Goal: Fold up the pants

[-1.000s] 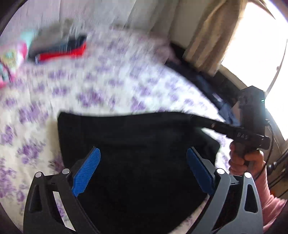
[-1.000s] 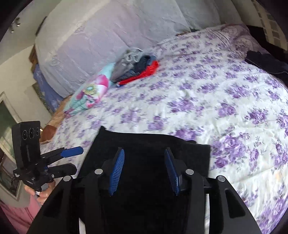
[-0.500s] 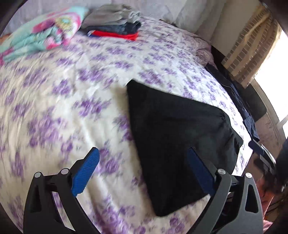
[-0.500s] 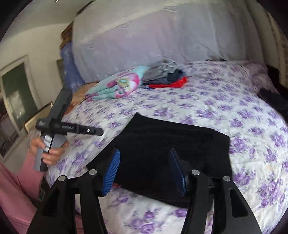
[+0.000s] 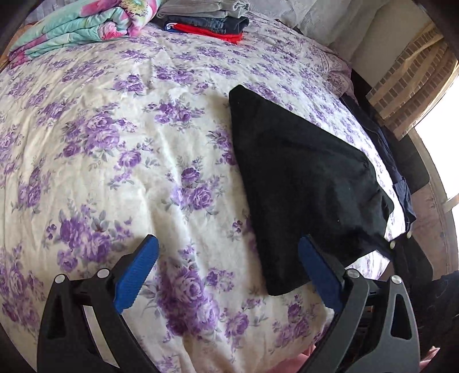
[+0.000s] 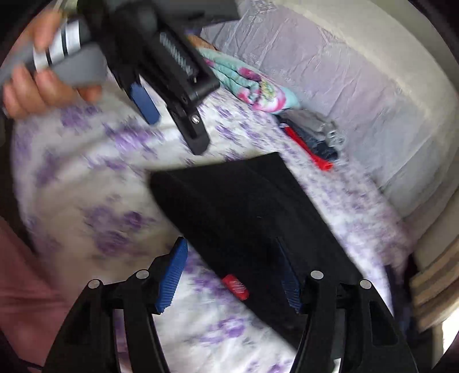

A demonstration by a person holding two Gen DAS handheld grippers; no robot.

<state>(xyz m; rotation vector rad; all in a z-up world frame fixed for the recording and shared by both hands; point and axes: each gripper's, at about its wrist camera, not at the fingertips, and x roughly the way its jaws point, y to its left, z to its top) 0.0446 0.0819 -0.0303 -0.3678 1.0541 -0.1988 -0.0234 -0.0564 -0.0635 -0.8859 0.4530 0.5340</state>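
- I judge the folding about done: the black pants [image 5: 301, 183] lie as a flat, compact rectangle on the floral bedspread [image 5: 114, 137], near the bed's edge.
- My left gripper [image 5: 228, 271] is spread wide, empty, above the sheet beside the pants.
- My right gripper [image 6: 233, 277] hangs parted over them, holding nothing.
- No containers visible; a folded clothes stack [image 5: 206, 17] sits by the headboard.
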